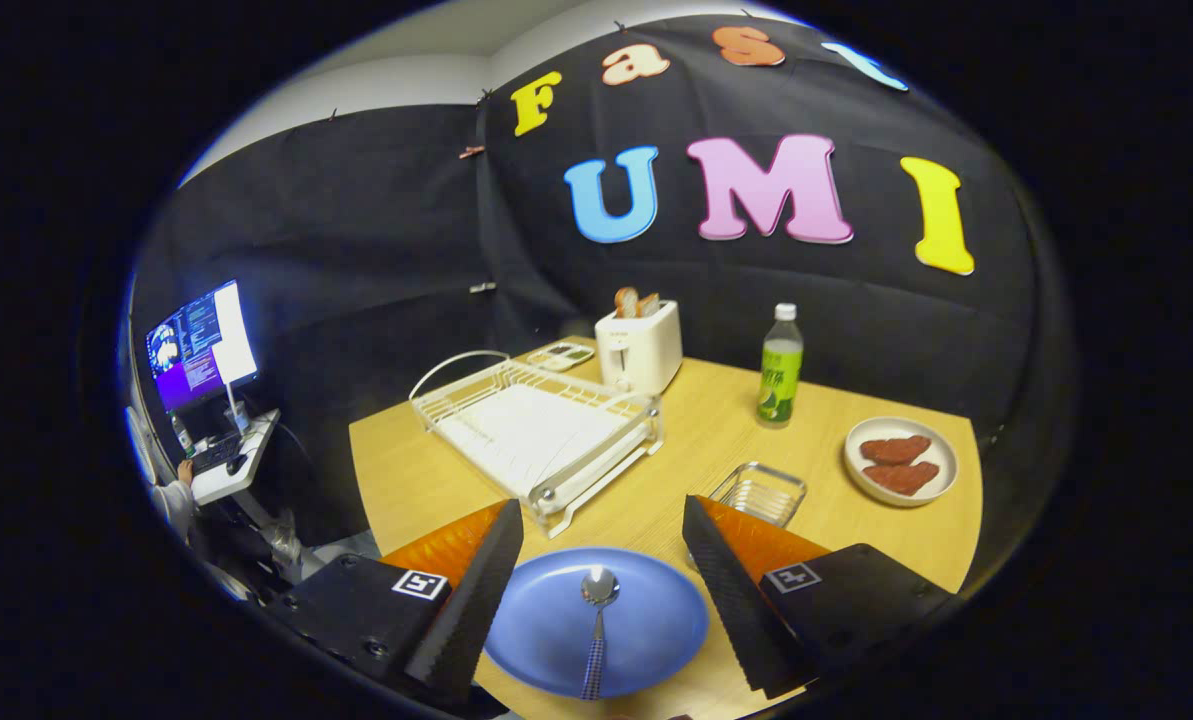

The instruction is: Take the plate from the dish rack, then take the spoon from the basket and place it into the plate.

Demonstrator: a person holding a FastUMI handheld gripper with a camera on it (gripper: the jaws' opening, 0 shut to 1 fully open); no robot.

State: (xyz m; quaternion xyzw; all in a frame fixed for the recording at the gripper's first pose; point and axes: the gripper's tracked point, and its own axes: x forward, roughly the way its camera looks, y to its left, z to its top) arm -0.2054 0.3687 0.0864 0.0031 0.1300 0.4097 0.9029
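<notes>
Gripper view: fingers (601, 590) spread wide and empty, spoon (596, 620) lying on the blue plate (656, 630) between them.

Plate (646, 630) – blue, round, flat on the wooden table, between the fingers of the gripper (601, 590), which are spread wide and touch nothing. Spoon (596, 625) lies in the plate approx. at its middle – metal bowl pointing away toward the rack, patterned handle reaching back over the near rim. Rack (536, 435) – white wire, no dishes in it, just beyond the plate. Basket (759, 492) – small wire one, ahead of the right finger, near the plate.
</notes>
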